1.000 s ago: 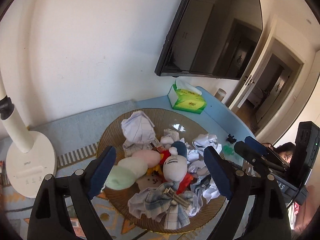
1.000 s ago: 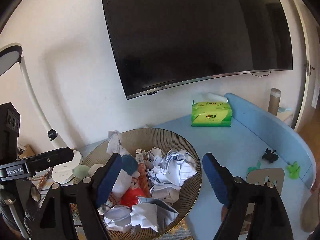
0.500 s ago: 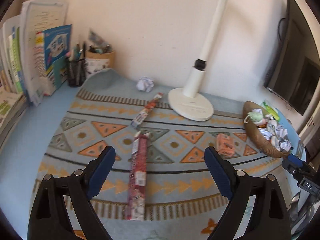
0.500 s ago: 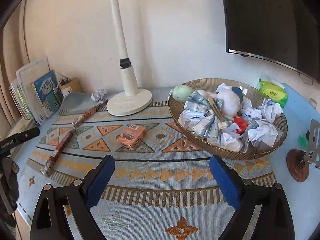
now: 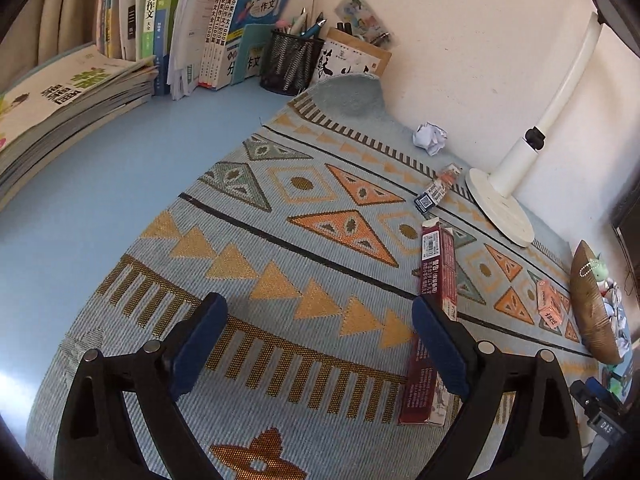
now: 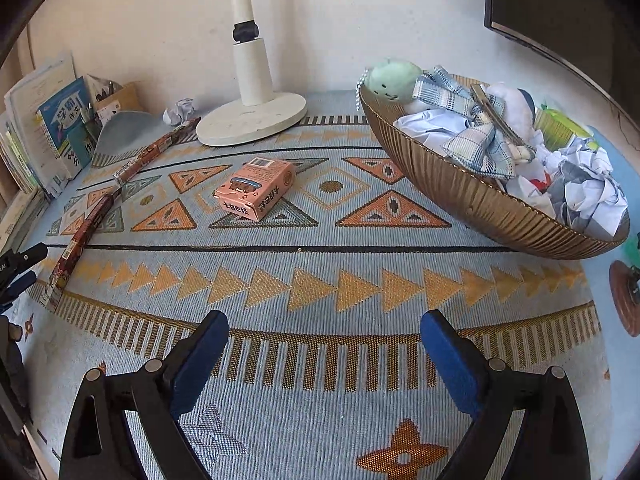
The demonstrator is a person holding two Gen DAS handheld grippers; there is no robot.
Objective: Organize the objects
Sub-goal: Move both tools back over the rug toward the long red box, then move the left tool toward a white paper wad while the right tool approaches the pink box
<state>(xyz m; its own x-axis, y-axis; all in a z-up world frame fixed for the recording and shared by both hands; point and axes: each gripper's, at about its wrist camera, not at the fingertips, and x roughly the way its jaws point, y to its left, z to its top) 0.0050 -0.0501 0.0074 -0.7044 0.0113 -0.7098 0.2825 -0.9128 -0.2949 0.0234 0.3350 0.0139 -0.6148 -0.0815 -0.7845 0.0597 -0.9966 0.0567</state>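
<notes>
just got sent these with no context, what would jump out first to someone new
The patterned mat with its orange triangles fills both views. At its right end, a brown basket brims with crumpled paper, a checked cloth and a green plush. A pink box lies mid-mat before the white lamp base, and a long red box lies by the open left tool.
</notes>
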